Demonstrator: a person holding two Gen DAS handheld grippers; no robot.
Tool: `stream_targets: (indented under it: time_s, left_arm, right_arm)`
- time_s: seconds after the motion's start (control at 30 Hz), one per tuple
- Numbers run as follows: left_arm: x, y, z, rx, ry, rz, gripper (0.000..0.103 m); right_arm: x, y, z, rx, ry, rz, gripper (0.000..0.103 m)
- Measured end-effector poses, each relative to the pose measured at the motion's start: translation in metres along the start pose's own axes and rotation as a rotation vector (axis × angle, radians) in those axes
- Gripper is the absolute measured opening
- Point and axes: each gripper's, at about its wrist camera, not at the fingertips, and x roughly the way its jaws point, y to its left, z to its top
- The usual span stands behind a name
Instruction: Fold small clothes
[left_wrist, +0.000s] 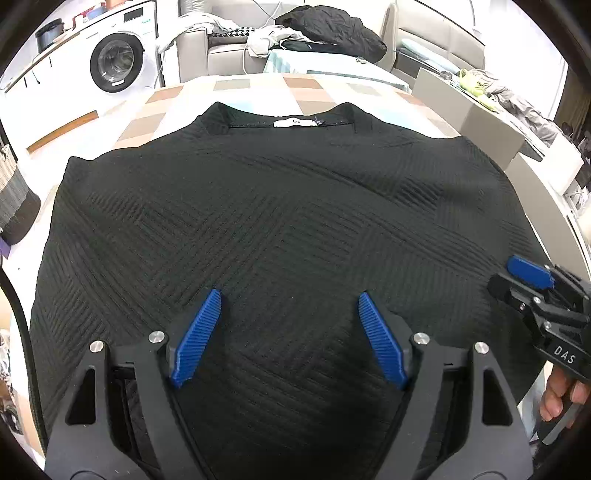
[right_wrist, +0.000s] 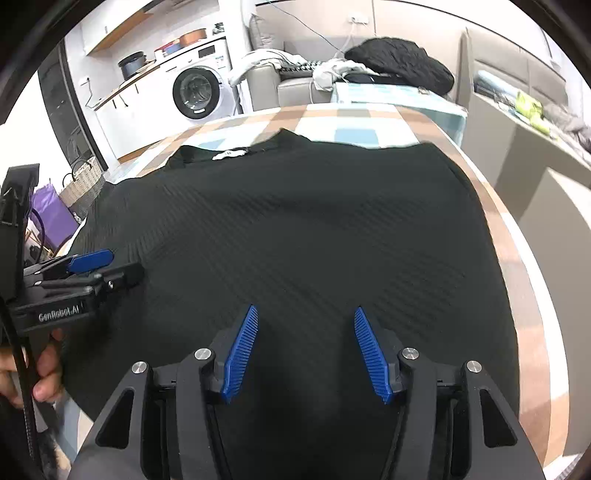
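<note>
Your left gripper (left_wrist: 290, 299) hovers with jaws wide apart over the near hem of the black garment (left_wrist: 277, 221), holding nothing. The garment lies flat on the checked table (left_wrist: 258, 85), collar away from you. Your right gripper (right_wrist: 306, 314) is also parted and empty above the fabric.

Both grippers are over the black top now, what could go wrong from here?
1. Both the left gripper and right gripper are open over mid-fabric of the black top, so closing might pinch a bunch rather than the hem.
2. The top's right edge lies near the table edge; dragging may slide it off.
</note>
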Motion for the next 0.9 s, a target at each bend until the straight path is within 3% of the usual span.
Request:
stream_targets:
  time_s: [0.13, 0.23, 0.37, 0.5, 0.7, 0.8, 0.9]
  left_arm:
    - [0.000, 0.001, -0.001, 0.008, 0.006, 0.009, 0.075]
    - [-0.010, 0.009, -0.003, -0.038, 0.014, -0.016, 0.075]
    - [-0.037, 0.027, -0.016, -0.104, -0.020, -0.020, 0.075]
    - [-0.051, 0.038, -0.033, -0.114, -0.021, 0.012, 0.075]
    - [-0.037, 0.027, -0.030, -0.085, -0.006, -0.001, 0.075]
    - [-0.026, 0.023, -0.028, -0.062, 0.004, 0.038, 0.075]
    - [-0.026, 0.024, -0.029, -0.062, 0.009, 0.032, 0.076]
  right_arm:
    - [0.012, 0.012, 0.010, -0.011, -0.002, 0.038, 0.056]
    - [0.017, 0.017, 0.011, -0.071, 0.004, 0.000, 0.056]
    - [0.006, -0.004, 0.000, -0.052, 0.016, -0.067, 0.060]
    - [-0.020, -0.022, -0.023, -0.005, -0.001, -0.055, 0.060]
    - [-0.037, -0.003, -0.034, -0.024, -0.041, 0.001, 0.060]
    - [-0.027, 0.006, -0.035, -0.030, -0.012, 0.002, 0.060]
    - [-0.025, 0.008, -0.039, -0.051, 0.000, -0.030, 0.060]
